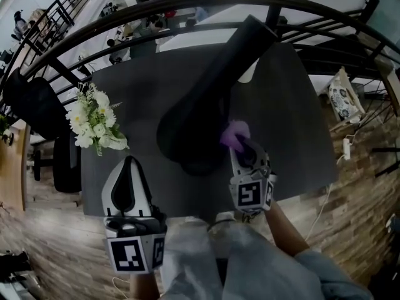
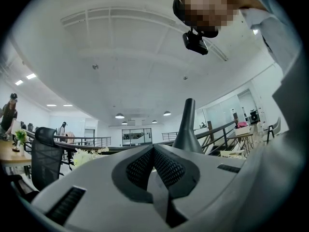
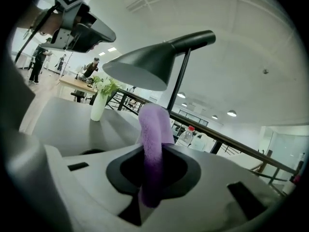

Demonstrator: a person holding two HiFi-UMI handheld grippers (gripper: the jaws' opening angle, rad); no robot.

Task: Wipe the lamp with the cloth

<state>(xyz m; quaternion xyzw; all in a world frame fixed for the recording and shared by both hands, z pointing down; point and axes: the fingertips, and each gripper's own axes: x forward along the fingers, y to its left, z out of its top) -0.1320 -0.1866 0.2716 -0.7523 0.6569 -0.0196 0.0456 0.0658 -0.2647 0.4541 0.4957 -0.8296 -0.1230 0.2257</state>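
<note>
A black lamp [image 1: 199, 114] with a cone shade stands in the middle of the dark table [image 1: 294, 111]. My right gripper [image 1: 242, 150] is shut on a purple cloth [image 1: 234, 134], which is at the right side of the shade's lower rim. In the right gripper view the cloth [image 3: 154, 134] sticks up between the jaws, below the shade [image 3: 145, 66] and apart from it. My left gripper [image 1: 129, 179] is shut and holds nothing, low over the table's near left edge. The left gripper [image 2: 153, 151] points upward, with the lamp's top [image 2: 188, 127] beyond it.
A white vase of flowers [image 1: 94, 122] stands at the table's left edge, left of the lamp [image 3: 99, 103]. A plastic bottle [image 3: 186, 135] and a dark railing [image 1: 125, 30] lie beyond the table. An office chair [image 2: 46, 153] stands to the left.
</note>
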